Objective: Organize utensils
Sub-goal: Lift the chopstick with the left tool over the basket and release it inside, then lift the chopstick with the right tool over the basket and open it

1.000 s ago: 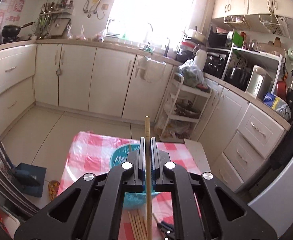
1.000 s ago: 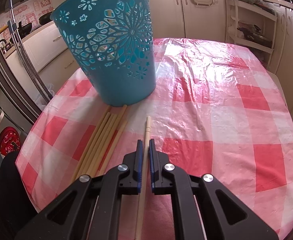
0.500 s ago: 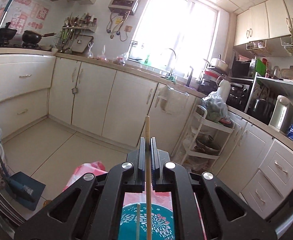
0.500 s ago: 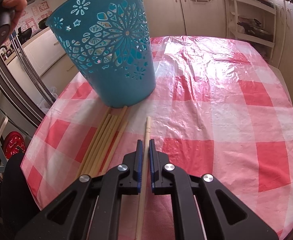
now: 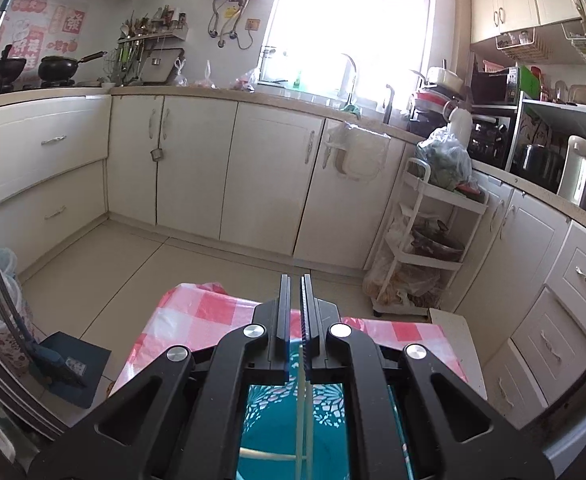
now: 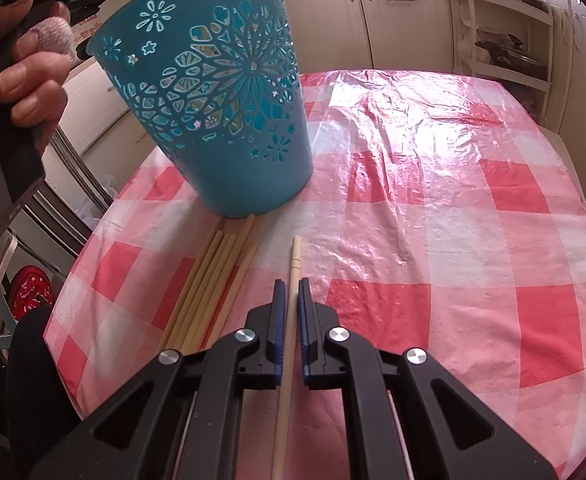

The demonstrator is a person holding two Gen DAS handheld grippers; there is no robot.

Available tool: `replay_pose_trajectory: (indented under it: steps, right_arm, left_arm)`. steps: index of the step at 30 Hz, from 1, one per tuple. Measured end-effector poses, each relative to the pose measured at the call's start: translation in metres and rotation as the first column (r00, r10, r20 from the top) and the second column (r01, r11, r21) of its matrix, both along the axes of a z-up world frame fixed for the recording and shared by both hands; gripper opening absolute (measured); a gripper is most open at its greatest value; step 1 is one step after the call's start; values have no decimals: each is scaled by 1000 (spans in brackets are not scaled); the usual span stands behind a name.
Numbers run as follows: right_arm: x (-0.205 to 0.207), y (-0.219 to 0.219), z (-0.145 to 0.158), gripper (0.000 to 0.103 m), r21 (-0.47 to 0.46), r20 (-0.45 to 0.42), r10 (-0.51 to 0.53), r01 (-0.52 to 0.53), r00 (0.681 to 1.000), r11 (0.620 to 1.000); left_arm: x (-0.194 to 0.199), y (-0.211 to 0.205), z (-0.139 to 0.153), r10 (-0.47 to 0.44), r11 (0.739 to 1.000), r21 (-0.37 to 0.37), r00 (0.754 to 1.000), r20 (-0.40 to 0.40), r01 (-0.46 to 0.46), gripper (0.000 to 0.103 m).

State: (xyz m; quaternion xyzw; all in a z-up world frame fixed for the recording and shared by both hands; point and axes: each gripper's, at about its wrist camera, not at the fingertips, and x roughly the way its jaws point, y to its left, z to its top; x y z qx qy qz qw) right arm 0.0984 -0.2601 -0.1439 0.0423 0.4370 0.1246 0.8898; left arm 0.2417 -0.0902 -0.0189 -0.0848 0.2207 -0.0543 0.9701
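A cream-cupboard kitchen surrounds a worktop (image 6: 433, 208) under red-checked plastic cloth. The teal basket (image 6: 229, 120) stands near its far left corner, a bundle of chopsticks (image 6: 213, 280) lying just before it. The right tongs (image 6: 292, 300) pinch a single chopstick (image 6: 294, 256). The left tongs (image 5: 295, 300), pressed together, hang over the basket, empty, with pale sticks inside it.
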Motion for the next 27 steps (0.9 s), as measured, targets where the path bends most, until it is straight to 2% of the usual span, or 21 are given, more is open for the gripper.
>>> replay_pose_trajectory:
  steps: [3, 5, 7, 9, 11, 15, 19, 22, 24, 27]
  right_arm:
    - [1, -1, 0, 7, 13, -3, 0, 0, 1000, 1000]
    - [1, -6, -1, 10, 46, -12, 2, -1, 1000, 999]
    - [2, -10, -2, 11, 92, -27, 1, 1, 1000, 996]
    - [2, -9, -1, 11, 87, -27, 4, -1, 1000, 996]
    - [0, -3, -1, 11, 42, -14, 11, -10, 1000, 999]
    - [-3, 12, 0, 11, -74, 14, 34, -32, 999, 997]
    - [-9, 32, -1, 10, -233, 54, 68, -53, 996, 971]
    - [-9, 30, 0, 10, -217, 54, 53, -40, 997, 975]
    - [-9, 25, 1, 6, -188, 43, 32, -24, 999, 982]
    - [-14, 14, 4, 6, -106, 24, 11, -8, 1000, 994]
  left_arm:
    - [-15, 8, -1, 6, 1000, 14, 1000, -16, -5, 6]
    - [-29, 20, 2, 22, 1000, 14, 1000, -14, -21, 13]
    - [-50, 36, 5, 57, 998, 20, 998, 0, -57, 37]
    - [-73, 53, 3, 102, 994, 32, 995, 16, -102, 48]
    - [-90, 70, -2, 119, 992, 40, 993, -1, -119, 49]
    - [-116, 101, -22, 144, 989, 47, 986, -82, -140, 49]
    - [-136, 116, -37, 158, 987, 63, 978, -136, -151, 49]
    - [-151, 119, -46, 158, 986, 82, 973, -166, -146, 51]
    - [-160, 118, -50, 151, 985, 109, 971, -186, -133, 52]
    - [-172, 113, -52, 142, 983, 144, 970, -198, -115, 57]
